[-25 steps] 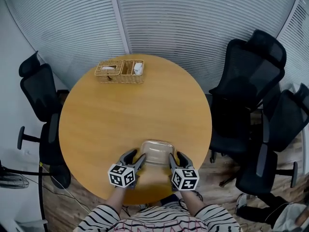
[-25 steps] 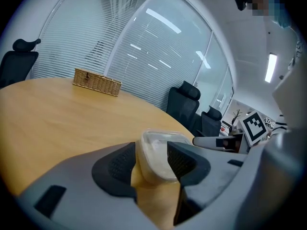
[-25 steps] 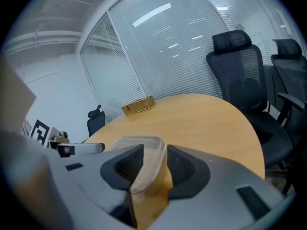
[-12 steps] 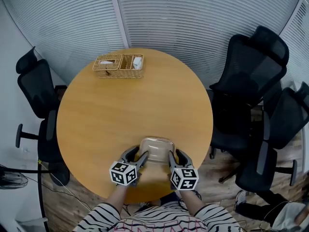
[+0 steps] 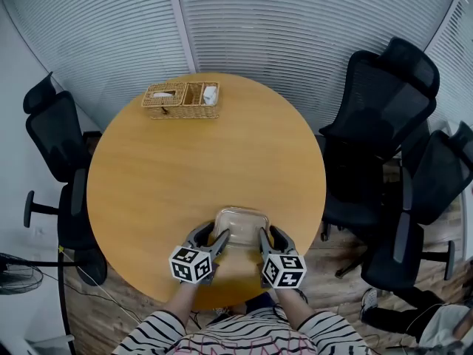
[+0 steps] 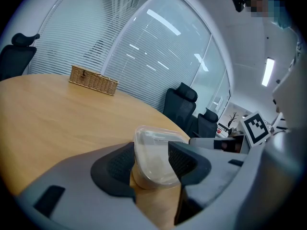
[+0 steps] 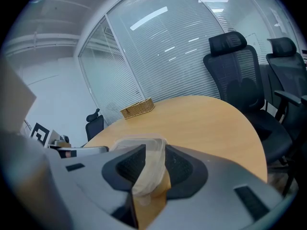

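Note:
A clear plastic container [image 5: 240, 226] is held near the front edge of the round wooden table [image 5: 185, 176]. My left gripper [image 5: 217, 239] is shut on its left rim, and my right gripper [image 5: 260, 238] is shut on its right rim. In the left gripper view the container [image 6: 152, 155] sits pinched between the dark jaw pads. In the right gripper view its thin wall [image 7: 151, 167] is squeezed between the pads. It looks slightly raised above the wood, empty inside.
A wicker basket [image 5: 183, 101] with white items stands at the table's far side. Black office chairs [image 5: 384, 117] crowd the right, another chair [image 5: 52, 135] stands at the left. Glass walls with blinds ring the back.
Both grippers and the container have drawn slightly back toward me and risen a little. The grips are unchanged.

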Tool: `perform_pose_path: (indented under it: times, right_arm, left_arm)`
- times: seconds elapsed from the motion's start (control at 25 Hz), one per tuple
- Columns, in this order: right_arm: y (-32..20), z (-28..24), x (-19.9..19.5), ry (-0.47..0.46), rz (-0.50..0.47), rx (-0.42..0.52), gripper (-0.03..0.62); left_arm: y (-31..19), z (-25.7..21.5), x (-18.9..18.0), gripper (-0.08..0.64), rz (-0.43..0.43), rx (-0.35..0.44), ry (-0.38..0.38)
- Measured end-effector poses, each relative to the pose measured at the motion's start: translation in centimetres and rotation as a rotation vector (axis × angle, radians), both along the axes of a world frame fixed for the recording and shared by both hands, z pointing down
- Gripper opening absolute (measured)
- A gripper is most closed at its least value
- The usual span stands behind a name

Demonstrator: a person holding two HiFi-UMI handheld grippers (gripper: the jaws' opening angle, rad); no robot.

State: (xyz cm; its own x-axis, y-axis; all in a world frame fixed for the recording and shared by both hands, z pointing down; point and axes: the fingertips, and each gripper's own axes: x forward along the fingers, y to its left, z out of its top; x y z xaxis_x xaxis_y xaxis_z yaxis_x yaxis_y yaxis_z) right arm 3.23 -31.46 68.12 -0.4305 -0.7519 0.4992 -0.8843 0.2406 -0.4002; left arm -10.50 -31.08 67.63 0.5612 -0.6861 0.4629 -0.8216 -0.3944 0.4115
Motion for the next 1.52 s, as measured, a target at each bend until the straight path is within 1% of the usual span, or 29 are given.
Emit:
perform_pose_path:
  times: [0.24, 0.56, 0.8, 0.84, 1.04, 1.36, 1.52]
  right_arm:
    - [-0.1, -1.4, 0.0, -0.023, 0.022, 0.025, 0.109]
    - [0.4, -4.2, -0.5, -0.076, 0.043, 0.076, 0.093]
    - [1.4, -7.3, -0.9, -0.123, 0.064, 0.121, 0.077]
    - [1.6, -7.9, -0.9, -0.13, 0.068, 0.133, 0.056]
    - [3.1, -11.2, -1.1, -0.159, 0.081, 0.199, 0.049]
    - [6.4, -15.4, -2.6, -0.185, 0.074, 0.266, 0.046]
    - [8.5, -16.6, -3.5, -0.193, 0.069, 0.287, 0.044]
  left_arm:
    - [0.0, -1.3, -0.3, 0.198, -0.016, 0.028, 0.034]
    - [0.7, -4.3, -1.3, 0.198, -0.058, 0.074, 0.125]
    - [1.7, -7.1, -2.5, 0.193, -0.077, 0.129, 0.157]
    - [2.0, -7.8, -2.7, 0.19, -0.082, 0.146, 0.165]
    - [3.4, -11.1, -4.0, 0.106, -0.1, 0.226, 0.208]
    - [6.8, -15.2, -5.6, 0.091, -0.097, 0.306, 0.242]
    - [9.0, -16.8, -6.6, 0.086, -0.094, 0.339, 0.257]
